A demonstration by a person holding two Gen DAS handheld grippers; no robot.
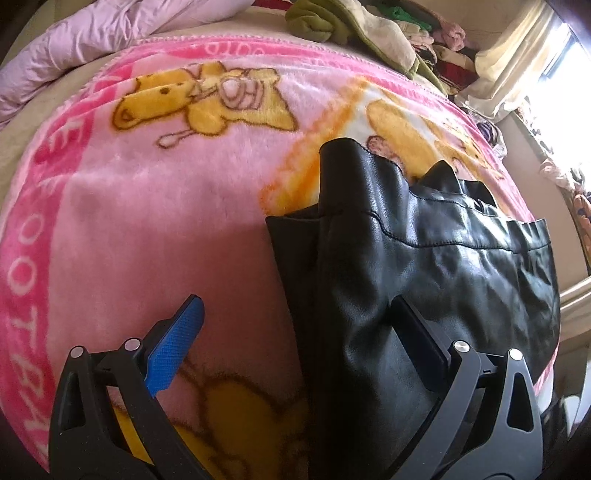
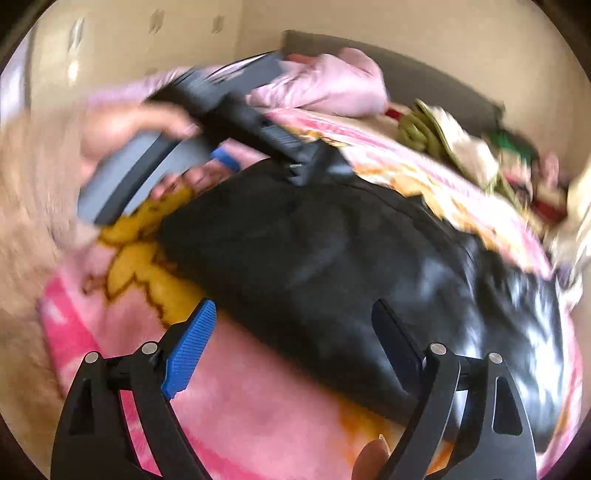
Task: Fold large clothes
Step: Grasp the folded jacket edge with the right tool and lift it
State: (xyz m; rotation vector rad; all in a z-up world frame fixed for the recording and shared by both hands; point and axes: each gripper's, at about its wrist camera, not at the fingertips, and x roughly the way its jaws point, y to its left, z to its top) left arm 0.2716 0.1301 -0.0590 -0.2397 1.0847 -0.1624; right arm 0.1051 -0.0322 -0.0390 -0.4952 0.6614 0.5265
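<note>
A black leather-look garment lies folded on a pink blanket printed with yellow bears. My left gripper stands open over the garment's left edge, its blue pad above the blanket and its dark finger above the leather. In the blurred right wrist view the same garment stretches across the middle. My right gripper is open at its near edge, nothing pressed between the pads. Beyond the garment a hand holds the left gripper at the far edge.
A crumpled lilac quilt lies at the back left of the bed. A heap of mixed clothes sits at the back right, next to a bright window with a pale curtain. A beige wall stands behind.
</note>
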